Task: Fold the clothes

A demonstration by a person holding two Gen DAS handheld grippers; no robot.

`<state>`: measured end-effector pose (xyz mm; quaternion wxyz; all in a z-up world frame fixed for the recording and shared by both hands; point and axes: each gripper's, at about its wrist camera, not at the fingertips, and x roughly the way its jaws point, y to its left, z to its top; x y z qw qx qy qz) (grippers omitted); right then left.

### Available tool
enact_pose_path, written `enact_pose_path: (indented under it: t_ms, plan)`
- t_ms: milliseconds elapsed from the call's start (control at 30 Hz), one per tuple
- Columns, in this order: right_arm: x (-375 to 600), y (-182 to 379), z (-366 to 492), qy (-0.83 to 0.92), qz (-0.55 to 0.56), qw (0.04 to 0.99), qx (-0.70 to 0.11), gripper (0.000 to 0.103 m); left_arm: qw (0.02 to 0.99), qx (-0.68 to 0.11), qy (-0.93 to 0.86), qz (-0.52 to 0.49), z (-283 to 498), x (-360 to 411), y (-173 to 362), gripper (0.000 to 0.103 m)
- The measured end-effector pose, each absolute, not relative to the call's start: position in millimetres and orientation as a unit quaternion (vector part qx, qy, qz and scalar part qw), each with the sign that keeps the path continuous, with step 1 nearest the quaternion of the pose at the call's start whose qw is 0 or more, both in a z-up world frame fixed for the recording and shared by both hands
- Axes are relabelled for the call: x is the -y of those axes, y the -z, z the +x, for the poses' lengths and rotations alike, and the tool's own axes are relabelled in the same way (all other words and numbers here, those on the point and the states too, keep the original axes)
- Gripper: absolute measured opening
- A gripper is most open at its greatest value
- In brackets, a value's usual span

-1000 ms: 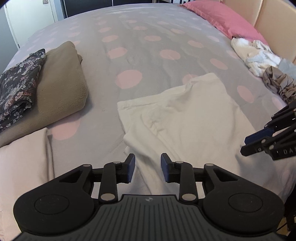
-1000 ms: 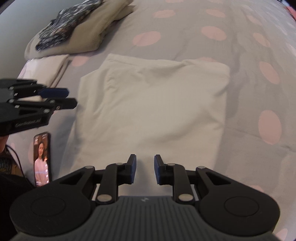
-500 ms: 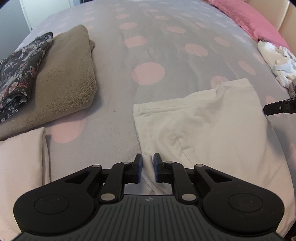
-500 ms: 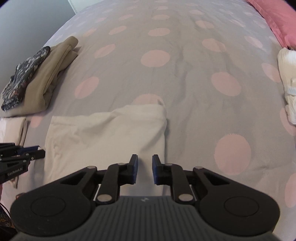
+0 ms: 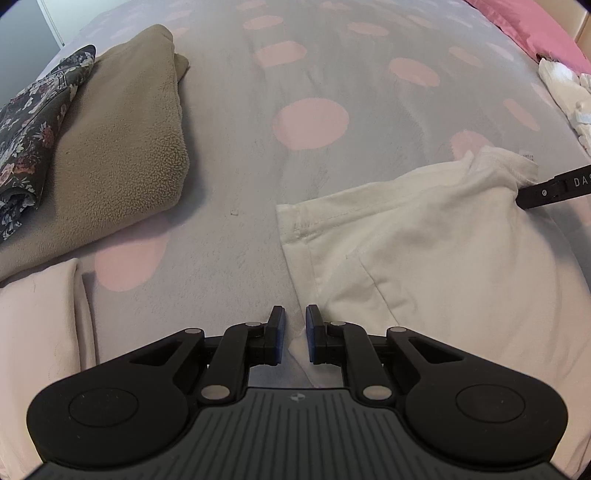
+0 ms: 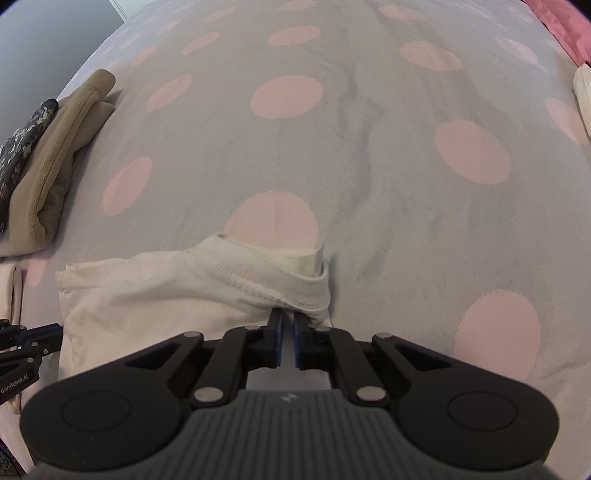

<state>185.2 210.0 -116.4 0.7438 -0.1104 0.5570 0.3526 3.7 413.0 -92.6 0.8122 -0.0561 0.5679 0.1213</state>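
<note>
A cream garment (image 5: 424, 251) lies folded flat on the grey, pink-dotted bedspread (image 5: 258, 206). My left gripper (image 5: 295, 332) sits at the garment's near left corner, its jaws narrowed with the cloth edge between them. My right gripper (image 6: 288, 332) is shut on the far right corner of the cream garment (image 6: 166, 291), where the hem is bunched and slightly raised. In the left wrist view the right gripper (image 5: 554, 188) shows as a black tip against that corner. The left gripper (image 6: 26, 343) appears at the left edge of the right wrist view.
A folded tan fleece (image 5: 122, 140) with a dark floral garment (image 5: 33, 125) on it lies to the left. A pale pink folded piece (image 5: 37, 332) lies near left. White crumpled clothes (image 5: 569, 92) and a pink pillow (image 5: 535, 29) sit far right.
Both grippers dropped lower and closer to the cream garment. Their jaws went from wide apart to narrow on its edges, and the corner at the right gripper has bunched up.
</note>
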Motion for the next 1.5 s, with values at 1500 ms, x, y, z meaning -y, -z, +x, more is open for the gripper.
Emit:
enact_pose_path:
  t_ms: [1500]
  plan:
    - [-54.0,88.0,22.7,-0.470,-0.239,0.673,-0.519,0.013,0.809,-0.586,-0.045,-0.012,-138.8,-317.0,81.7,0.010]
